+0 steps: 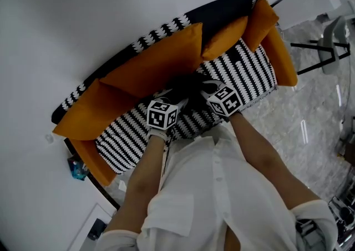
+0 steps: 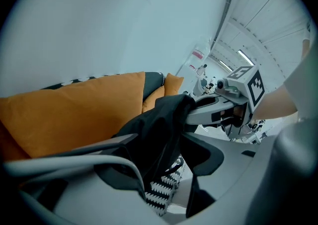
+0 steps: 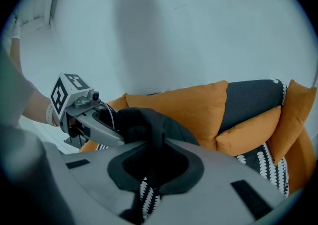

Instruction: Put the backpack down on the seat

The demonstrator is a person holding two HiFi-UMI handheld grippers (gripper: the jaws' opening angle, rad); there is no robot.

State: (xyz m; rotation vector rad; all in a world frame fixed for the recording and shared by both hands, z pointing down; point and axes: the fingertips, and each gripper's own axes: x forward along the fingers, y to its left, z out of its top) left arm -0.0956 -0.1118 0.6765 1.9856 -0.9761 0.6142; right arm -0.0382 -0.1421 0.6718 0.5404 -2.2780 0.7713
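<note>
The black backpack sits on the sofa's black-and-white striped seat, in front of the orange back cushions. My left gripper reaches it from the left. In the left gripper view the left gripper stands open, and the backpack's fabric hangs loose between the spread jaws. My right gripper comes in from the right. In the right gripper view the right gripper is shut on a fold of the backpack. The two grippers are close together, facing each other across the bag.
The sofa has a dark back rail against a white wall, and orange arm cushions at both ends. Grey tiled floor lies to the right, with a stool on a black frame. A small blue object lies by the sofa's left end.
</note>
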